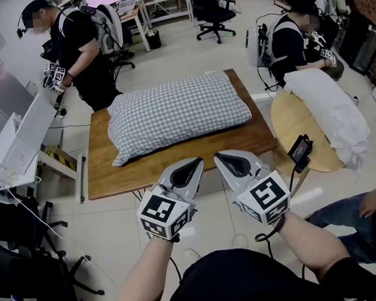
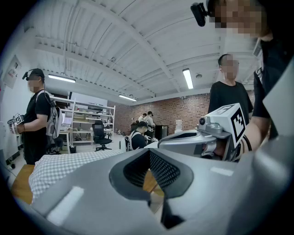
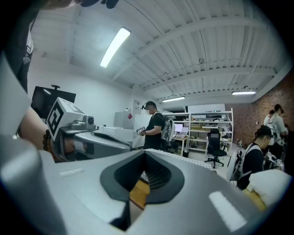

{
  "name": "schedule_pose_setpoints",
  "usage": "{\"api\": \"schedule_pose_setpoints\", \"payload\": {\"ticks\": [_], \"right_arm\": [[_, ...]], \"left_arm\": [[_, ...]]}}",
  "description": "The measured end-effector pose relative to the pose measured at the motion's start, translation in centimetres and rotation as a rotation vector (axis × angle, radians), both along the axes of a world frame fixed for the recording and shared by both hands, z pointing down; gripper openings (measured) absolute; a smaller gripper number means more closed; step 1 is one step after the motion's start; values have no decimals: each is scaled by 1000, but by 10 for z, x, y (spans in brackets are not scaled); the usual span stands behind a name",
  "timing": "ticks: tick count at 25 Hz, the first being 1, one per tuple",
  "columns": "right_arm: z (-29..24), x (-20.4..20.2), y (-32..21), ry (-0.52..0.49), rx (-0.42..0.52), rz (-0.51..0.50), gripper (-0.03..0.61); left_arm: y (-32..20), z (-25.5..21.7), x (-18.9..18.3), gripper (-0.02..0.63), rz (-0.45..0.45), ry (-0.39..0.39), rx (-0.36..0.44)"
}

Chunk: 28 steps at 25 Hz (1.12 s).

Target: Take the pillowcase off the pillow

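Note:
A pillow in a grey checked pillowcase (image 1: 177,114) lies flat on the wooden table (image 1: 110,174), a little left of centre. My left gripper (image 1: 194,162) and right gripper (image 1: 222,156) are held level, side by side, just short of the table's near edge. They are apart from the pillow, both shut with nothing between the jaws. From the left gripper view the pillow (image 2: 59,163) shows beyond the shut jaws at the left, with the right gripper (image 2: 197,137) beside them. The right gripper view shows a strip of the checked pillowcase (image 3: 181,156) over its jaws.
To the right stands a round wooden table (image 1: 291,129) bearing a white pillow (image 1: 330,108), with a seated person (image 1: 290,42) behind it. Another person (image 1: 80,47) stands at the back left. A white stand (image 1: 23,140) is on the left; a seated person's knee (image 1: 341,214) is near my right.

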State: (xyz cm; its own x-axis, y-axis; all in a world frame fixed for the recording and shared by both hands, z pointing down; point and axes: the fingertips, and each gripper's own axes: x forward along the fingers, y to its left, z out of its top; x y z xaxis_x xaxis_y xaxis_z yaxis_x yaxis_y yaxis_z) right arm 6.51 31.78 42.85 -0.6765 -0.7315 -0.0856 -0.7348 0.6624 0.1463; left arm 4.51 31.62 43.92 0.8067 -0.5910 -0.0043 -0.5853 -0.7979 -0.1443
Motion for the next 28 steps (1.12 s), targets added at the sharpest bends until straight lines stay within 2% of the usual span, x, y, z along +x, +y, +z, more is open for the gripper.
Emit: {"api": "schedule_pose_setpoints", "payload": {"ticks": [15,19,28], "right_arm": [[2,50,-12,24,-4,-32,1],[10,66,-20,29,-2,-58,0],[26,87,-30,17,-1,-106,0]], "left_arm": [[-18,3,43,3,-64,31,6],[-25,14,61,2,-92,17,10],[-42,33,74,3,-172,4,6]]}}
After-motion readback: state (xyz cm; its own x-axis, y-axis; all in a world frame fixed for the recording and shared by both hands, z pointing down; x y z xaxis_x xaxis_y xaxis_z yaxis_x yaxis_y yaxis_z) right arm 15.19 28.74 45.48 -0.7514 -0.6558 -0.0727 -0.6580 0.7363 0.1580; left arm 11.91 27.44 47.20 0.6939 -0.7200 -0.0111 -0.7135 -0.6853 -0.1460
